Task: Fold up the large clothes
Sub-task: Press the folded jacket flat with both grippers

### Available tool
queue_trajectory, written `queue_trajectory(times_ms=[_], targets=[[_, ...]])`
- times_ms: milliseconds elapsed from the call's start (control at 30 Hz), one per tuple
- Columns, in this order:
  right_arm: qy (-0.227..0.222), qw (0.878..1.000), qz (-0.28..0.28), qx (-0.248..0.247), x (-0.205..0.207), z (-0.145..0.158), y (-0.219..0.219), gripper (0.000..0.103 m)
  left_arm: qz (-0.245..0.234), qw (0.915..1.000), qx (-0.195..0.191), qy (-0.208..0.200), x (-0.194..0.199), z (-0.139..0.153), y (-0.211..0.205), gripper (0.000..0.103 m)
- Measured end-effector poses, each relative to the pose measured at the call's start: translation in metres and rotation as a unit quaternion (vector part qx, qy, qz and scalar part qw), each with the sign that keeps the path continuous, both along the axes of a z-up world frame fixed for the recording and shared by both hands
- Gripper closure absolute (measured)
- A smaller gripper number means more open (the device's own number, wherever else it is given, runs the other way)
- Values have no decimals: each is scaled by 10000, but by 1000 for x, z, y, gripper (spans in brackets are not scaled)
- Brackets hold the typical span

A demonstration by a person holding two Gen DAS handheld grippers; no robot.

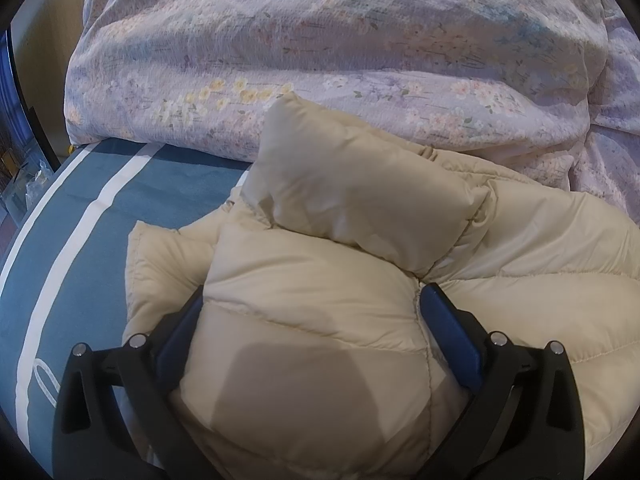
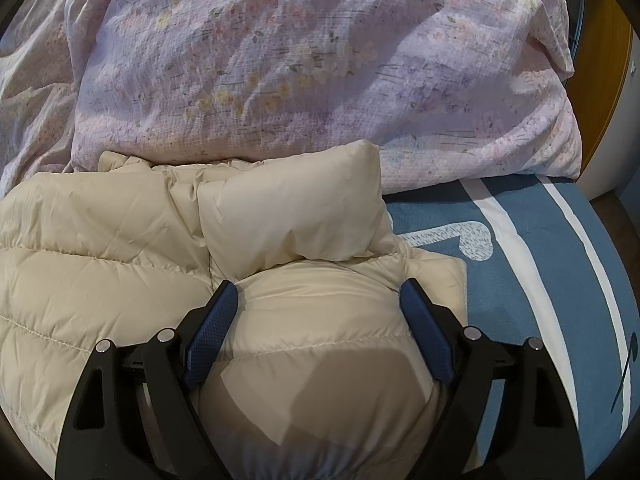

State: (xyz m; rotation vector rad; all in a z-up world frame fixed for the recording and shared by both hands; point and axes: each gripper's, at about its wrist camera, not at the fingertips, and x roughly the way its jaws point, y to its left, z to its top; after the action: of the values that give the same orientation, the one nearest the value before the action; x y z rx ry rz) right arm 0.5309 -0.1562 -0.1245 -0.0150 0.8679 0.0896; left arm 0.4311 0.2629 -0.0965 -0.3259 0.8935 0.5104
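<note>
Left wrist view: one cream puffer jacket (image 1: 500, 248) lies on the blue-and-white striped bedsheet (image 1: 80, 216), its far edge against a floral duvet (image 1: 320, 48) heaped behind. Left gripper (image 1: 310, 312) has its jaws spread wide around a bulging quilted section, which fills the gap; both blue pads (image 1: 448, 328) press against the fabric at its sides. Whether this is a firm clamp or mere contact I cannot tell. Right wrist view: same jacket (image 2: 100, 248), same sheet (image 2: 520, 264), same duvet (image 2: 320, 60). Right gripper (image 2: 318, 300) likewise stands wide, a puffy lobe swelling between the pads (image 2: 216, 328). Handling, by judgement: light for its bulk, very soft, springy fill that will rebound after folding; the smooth shell looks slippery, so pads may slide. Best hold is probably at a stitched seam or hem, where the fill is thin, rather than mid-baffle. Count: jacket, one; duvet, one; sheet, one; grippers, two.
</note>
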Motion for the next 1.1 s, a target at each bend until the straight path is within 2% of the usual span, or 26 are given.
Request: queue_trajectory(times_ms=[200,333,400,500,600,667,767,867,967,1100], targets=[[-47,9999,15,101,2,0,-3,17,26,9999,-94,-128,-5,1,2,2],[-85,9992,10,381,0,5,-14,15,99,9998,-32,-170,-13,7,0,2],[-3,9988,61,493,-6,11,-20,15,78,9996,-153,-226,-27,16,-3,5],[-3,9968,201,771,-29,27,-34,14,-120,9965,-648,-512,-58,36,0,12],[31,9942,177,1059,-52,40,-55,8,-75,9958,-601,-682,-89,55,6,12],[161,9917,159,1263,-60,40,-67,8,2,9964,-535,-655,-104,59,11,12],[384,9872,-23,1549,-63,33,-80,8,97,9951,-774,-611,-118,59,20,12],[657,9812,-10,1813,-67,22,-87,8,274,9925,-1088,-492,-122,46,30,12],[780,9803,-12,1815,-69,13,-86,8,344,9885,-1394,-477,-125,35,34,12],[920,9749,34,2028,-68,5,-85,8,368,9868,-1506,-473,-125,31,33,12]])
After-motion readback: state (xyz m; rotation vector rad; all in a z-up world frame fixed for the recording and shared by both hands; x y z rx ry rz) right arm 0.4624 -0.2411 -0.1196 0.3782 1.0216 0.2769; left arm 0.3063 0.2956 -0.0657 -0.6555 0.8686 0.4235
